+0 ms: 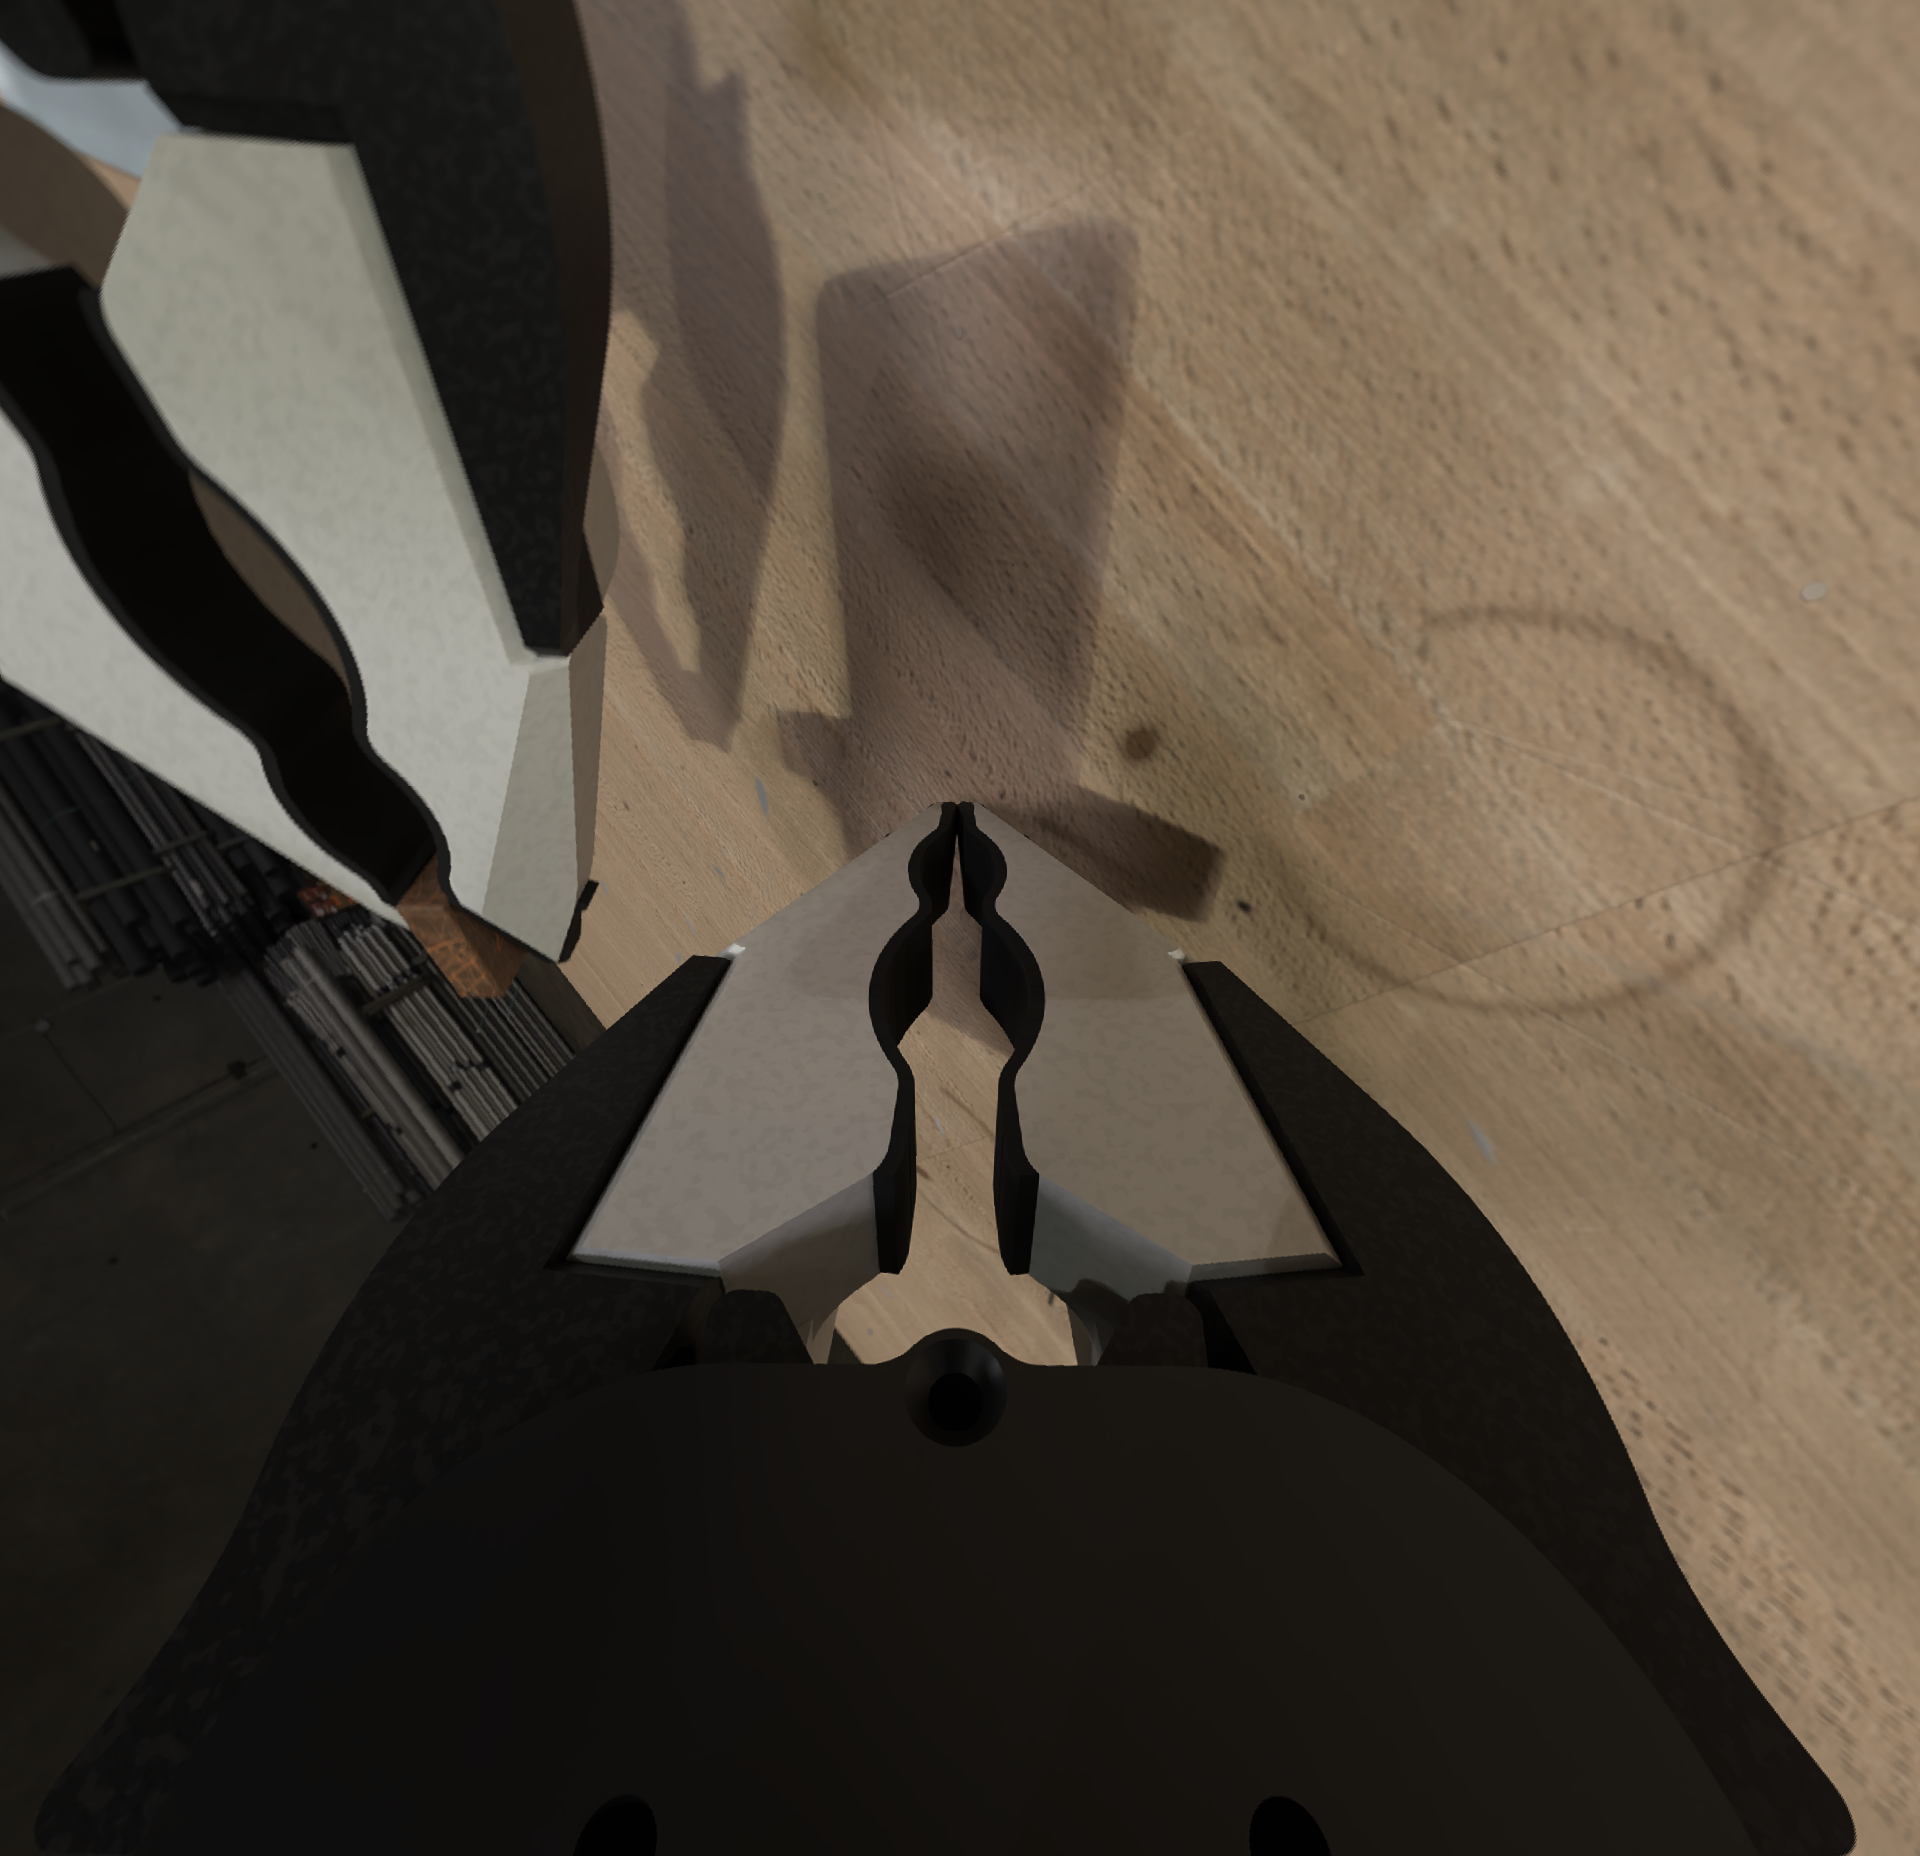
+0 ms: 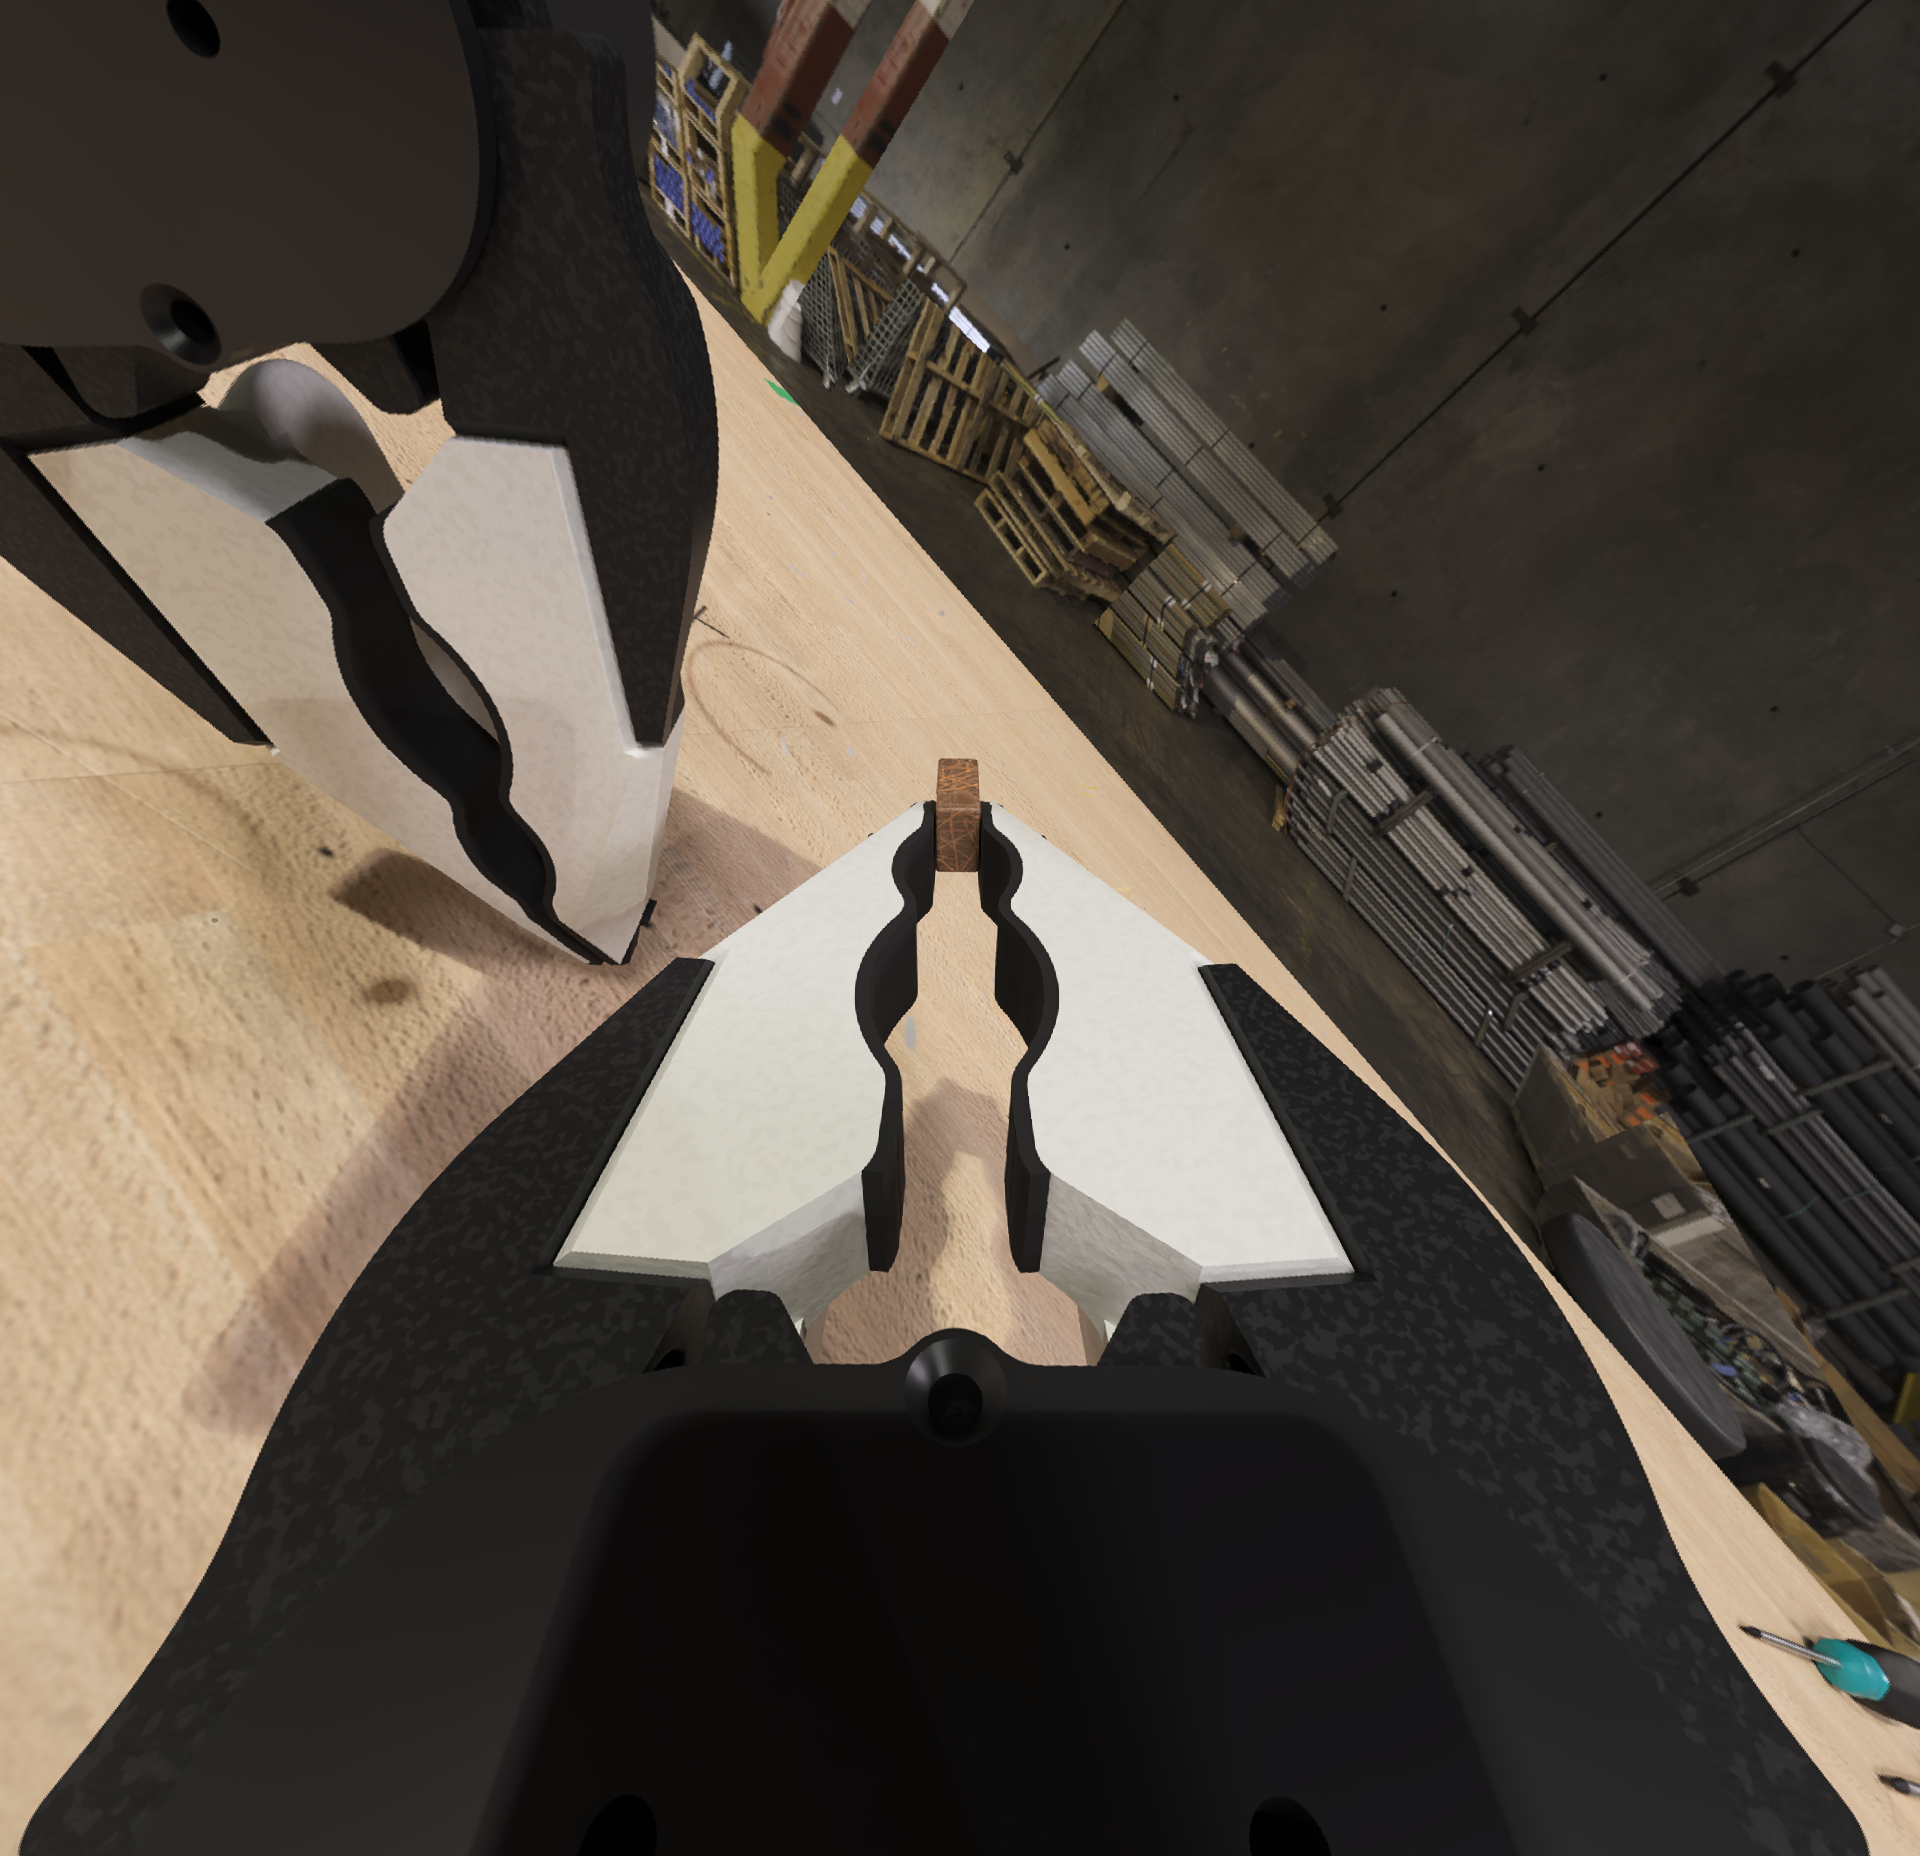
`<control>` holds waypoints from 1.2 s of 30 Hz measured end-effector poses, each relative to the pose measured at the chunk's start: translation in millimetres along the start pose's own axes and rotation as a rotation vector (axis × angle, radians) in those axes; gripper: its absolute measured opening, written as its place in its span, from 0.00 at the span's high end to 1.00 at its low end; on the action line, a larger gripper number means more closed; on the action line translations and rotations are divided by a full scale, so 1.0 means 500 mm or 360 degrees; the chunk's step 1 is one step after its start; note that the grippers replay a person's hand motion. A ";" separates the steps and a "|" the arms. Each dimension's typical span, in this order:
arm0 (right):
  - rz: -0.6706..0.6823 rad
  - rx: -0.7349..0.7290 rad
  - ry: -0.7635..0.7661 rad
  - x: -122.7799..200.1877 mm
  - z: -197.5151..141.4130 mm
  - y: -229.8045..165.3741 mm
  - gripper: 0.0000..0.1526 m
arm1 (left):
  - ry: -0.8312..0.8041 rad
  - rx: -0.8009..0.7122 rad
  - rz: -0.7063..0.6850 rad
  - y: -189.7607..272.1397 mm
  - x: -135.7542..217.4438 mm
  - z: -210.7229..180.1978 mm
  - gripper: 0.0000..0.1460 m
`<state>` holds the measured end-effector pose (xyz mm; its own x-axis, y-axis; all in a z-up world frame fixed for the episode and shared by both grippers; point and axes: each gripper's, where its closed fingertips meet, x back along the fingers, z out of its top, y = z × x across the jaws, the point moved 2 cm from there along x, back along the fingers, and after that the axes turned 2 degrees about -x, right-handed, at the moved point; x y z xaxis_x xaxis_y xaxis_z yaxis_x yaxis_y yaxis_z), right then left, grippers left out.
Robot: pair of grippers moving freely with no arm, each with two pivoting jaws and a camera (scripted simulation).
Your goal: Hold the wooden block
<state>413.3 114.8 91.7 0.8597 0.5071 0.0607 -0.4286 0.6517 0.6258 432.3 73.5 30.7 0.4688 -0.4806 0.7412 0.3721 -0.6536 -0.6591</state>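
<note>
The wooden block [image 2: 957, 814] is a small reddish-brown piece clamped between the tips of my right gripper [image 2: 957, 840], held above the light wooden table [image 2: 156, 1131]. In the left wrist view the right gripper [image 1: 457, 913] hangs at the upper left, with the block [image 1: 462, 949] peeking out at its tip near the table's edge. My left gripper [image 1: 956, 817] is shut and empty, its tips touching just over the table [image 1: 1455, 352]. In the right wrist view the left gripper [image 2: 608, 949] points down at the table, close to the left of my right gripper.
A teal-handled screwdriver [image 2: 1855, 1669] lies on the table at the lower right, near its edge. The table edge [image 2: 1195, 933] runs diagonally; beyond it are pallets [image 2: 1039, 456] and stacked pipes [image 2: 1507, 850] on a dark floor. A faint ring stain [image 1: 1579, 819] marks the tabletop.
</note>
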 end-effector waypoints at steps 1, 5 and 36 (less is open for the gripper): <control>0.0001 -0.0005 0.0001 0.000 0.000 0.000 0.96 | -0.0011 -0.0035 -0.0023 0.000 0.000 0.001 1.00; -0.0001 -0.0016 -0.0003 0.001 -0.002 0.002 0.96 | -0.0058 -0.0188 -0.0078 -0.001 -0.001 0.003 1.00; 0.0019 0.0107 -0.0021 -0.008 0.005 -0.006 0.96 | -0.0065 0.0629 0.0069 0.000 0.025 -0.044 1.00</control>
<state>412.0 109.4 91.3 0.8584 0.5070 0.0783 -0.4196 0.6060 0.6757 420.7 54.6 42.7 0.5191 -0.4741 0.7112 0.6273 -0.3538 -0.6938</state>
